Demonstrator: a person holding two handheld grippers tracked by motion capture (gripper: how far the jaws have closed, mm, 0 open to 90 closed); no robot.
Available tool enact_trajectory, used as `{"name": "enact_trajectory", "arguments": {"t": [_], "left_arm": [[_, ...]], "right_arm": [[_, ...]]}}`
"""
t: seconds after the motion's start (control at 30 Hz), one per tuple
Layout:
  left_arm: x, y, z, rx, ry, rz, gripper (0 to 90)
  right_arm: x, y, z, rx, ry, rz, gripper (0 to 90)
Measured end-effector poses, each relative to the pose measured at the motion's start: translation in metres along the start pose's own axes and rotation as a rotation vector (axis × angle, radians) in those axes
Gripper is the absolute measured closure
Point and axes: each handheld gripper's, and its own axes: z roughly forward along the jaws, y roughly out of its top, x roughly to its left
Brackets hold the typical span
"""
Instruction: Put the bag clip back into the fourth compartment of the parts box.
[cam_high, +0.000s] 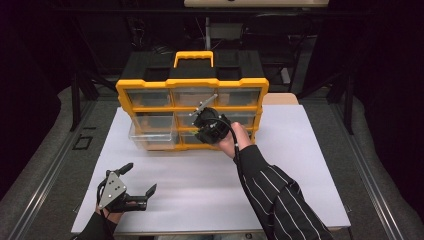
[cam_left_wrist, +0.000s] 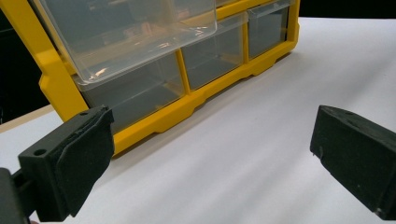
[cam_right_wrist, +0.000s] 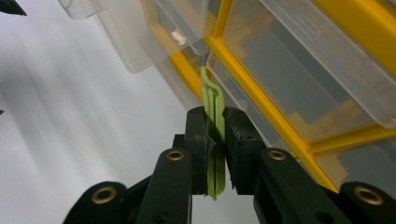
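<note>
One green clip (cam_right_wrist: 214, 140), nine clear drawers (cam_high: 152, 98)

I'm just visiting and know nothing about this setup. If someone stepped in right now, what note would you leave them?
Right claw: shut on a thin green clip, held up against the front of the yellow drawer cabinet.
Left claw: open, holding nothing, low over the white table sheet.
Cabinet: stands at the sheet's far edge; one clear drawer on its left side is pulled out.
Done: clip picked up.
Left: probably putting the clip into a drawer, then closing the open one.
</note>
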Motion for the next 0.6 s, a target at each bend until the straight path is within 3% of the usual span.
{"name": "enact_trajectory", "arguments": {"t": [0.6], "left_arm": [[0.000, 0.000, 0.000, -0.003, -0.002, -0.002, 0.1]], "right_arm": [[-0.002, 0.020, -0.011, -0.020, -0.015, -0.024, 80.2]]}}
